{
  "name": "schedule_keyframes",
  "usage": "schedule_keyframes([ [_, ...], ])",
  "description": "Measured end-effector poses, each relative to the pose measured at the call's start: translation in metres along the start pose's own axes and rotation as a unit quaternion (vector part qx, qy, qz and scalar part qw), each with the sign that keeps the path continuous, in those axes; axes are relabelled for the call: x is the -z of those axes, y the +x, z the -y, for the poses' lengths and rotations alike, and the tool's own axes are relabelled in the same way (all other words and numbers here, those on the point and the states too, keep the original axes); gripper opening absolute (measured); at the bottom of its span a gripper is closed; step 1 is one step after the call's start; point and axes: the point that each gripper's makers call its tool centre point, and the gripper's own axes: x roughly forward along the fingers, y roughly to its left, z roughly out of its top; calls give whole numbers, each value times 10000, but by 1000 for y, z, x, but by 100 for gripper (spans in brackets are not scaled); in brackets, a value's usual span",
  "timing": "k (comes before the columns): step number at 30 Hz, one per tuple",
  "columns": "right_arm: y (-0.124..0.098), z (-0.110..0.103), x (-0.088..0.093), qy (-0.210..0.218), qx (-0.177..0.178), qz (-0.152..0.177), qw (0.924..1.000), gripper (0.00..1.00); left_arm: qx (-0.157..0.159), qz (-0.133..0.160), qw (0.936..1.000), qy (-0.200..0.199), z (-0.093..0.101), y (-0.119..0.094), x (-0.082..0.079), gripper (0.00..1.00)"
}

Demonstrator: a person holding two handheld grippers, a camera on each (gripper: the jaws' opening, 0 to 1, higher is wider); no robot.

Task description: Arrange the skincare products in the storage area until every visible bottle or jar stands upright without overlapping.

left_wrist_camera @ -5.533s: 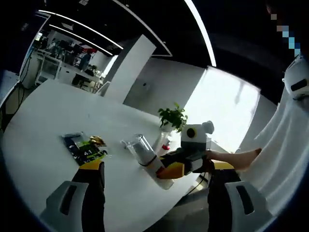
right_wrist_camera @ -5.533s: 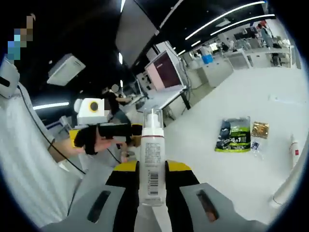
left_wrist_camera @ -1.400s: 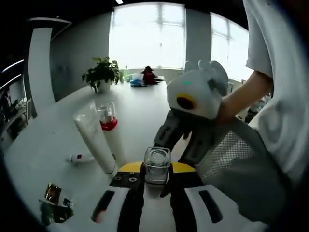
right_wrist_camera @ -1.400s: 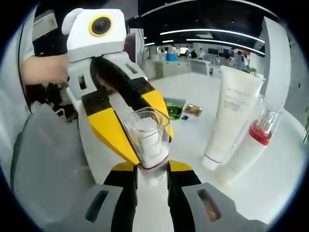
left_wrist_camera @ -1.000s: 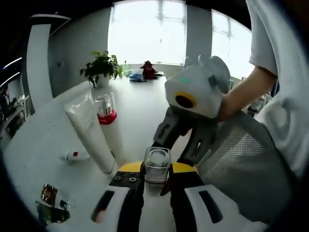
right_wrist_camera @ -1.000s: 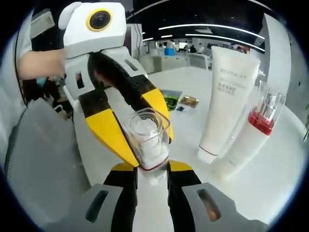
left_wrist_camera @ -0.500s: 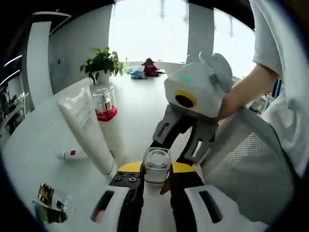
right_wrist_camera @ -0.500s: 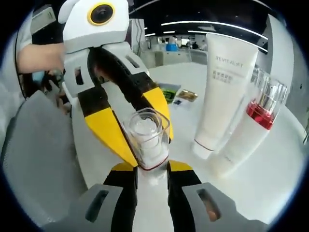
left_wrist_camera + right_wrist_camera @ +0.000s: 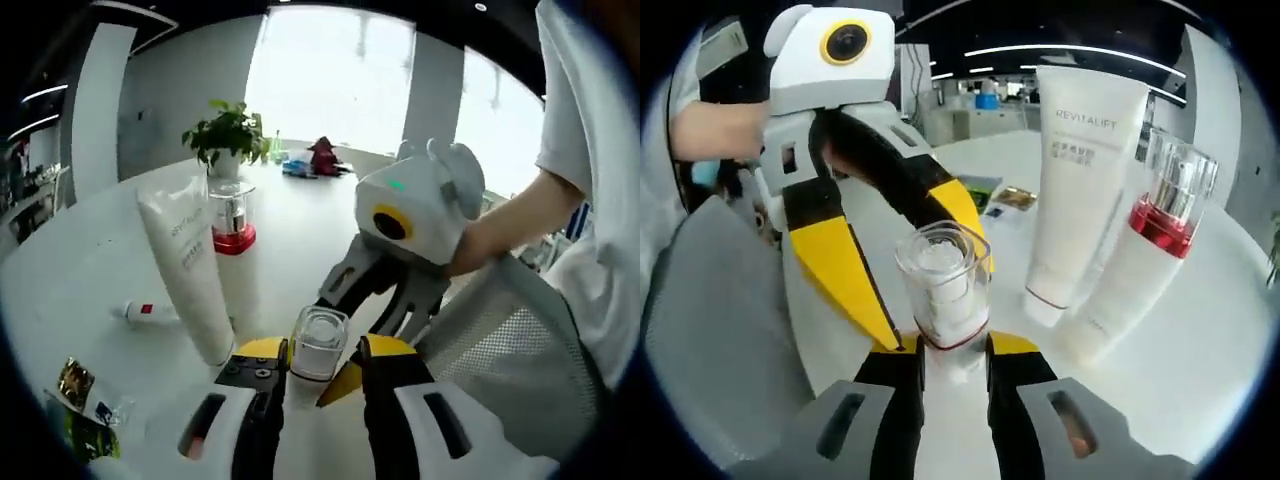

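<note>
A white pump bottle with a clear cap [image 9: 945, 285] stands between the jaws of my right gripper [image 9: 952, 365], which is shut on its body. In the left gripper view the same cap [image 9: 318, 343] sits between the jaws of my left gripper [image 9: 322, 362], now open, with small gaps on both sides. The left gripper's yellow fingers [image 9: 840, 260] straddle the cap from the left. A white Revitalift tube [image 9: 1080, 180] stands on its cap, and beside it is a white bottle with a red collar [image 9: 1150, 250].
A small white tube [image 9: 150, 312] lies flat on the white table [image 9: 80, 270]. Sachets [image 9: 75, 385] lie near the table edge. A potted plant [image 9: 228, 135] is at the far end. A grey mesh chair [image 9: 500, 340] and a person's arm [image 9: 510, 220] are close by.
The left gripper's jaws have spread apart from the bottle cap. The right gripper keeps its hold. Tube and red-collared bottle look nearer and more upright as both views shifted.
</note>
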Motion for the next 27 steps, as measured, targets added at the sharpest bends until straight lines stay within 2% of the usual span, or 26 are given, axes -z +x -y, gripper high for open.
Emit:
schedule_keyframes([
  [3,-2,5,1,2,-4,14,10000,23,-75,-29,10000,-22,-3,-2,3,34],
  [12,-5,25,3,19,13,2,10000,23,-253,-67,9995,-179,-11,-12,13,36],
  [22,-7,42,4,41,96,-3,9999,23,-389,-112,9984,-389,-6,-21,25,37],
  [27,-7,52,4,14,77,-16,10000,23,-437,-169,9976,-516,-1,-26,36,37],
])
